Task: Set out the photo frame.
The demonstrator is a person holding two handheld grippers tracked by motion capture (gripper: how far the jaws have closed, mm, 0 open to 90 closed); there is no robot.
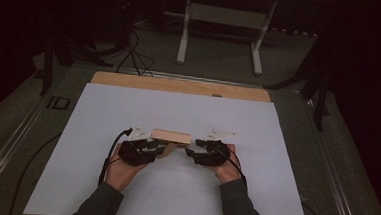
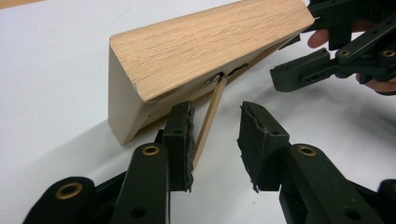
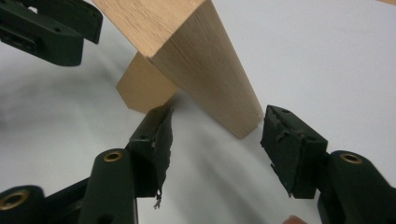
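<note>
Wooden block (image 1: 170, 135) is seen near centre of white sheet (image 1: 99, 182) on the table (image 1: 180, 85), long axis running left-right in high view. Block is tilted: top face slopes, and its underside is seen raised on the near side.

A thin wooden flap (image 2: 210, 119) is seen hanging from block's underside in left claw view; appears hinged by a small metal fitting, lower end reaching down to the sheet. Same flap is seen from behind as a tan panel (image 3: 144, 86) in right claw view.

Left claw (image 2: 215, 135): jaws apart, not clamped. Flap's lower end sits just beside the inner face of one pad (image 2: 182, 140); whether it's touching can't be told. Other pad is well clear. In high view left claw (image 1: 152, 146) is placed at block's left end, near edge.

Right claw (image 3: 217, 140): jaws apart, nothing pressed. Block's end corner is framed between the pads w/ gaps on both sides. In high view right claw (image 1: 192, 150) is placed at block's right end, near edge.

Both hands are seen coming in from bottom of high view, grey sleeves visible. Cables trail back from each claw.
</note>
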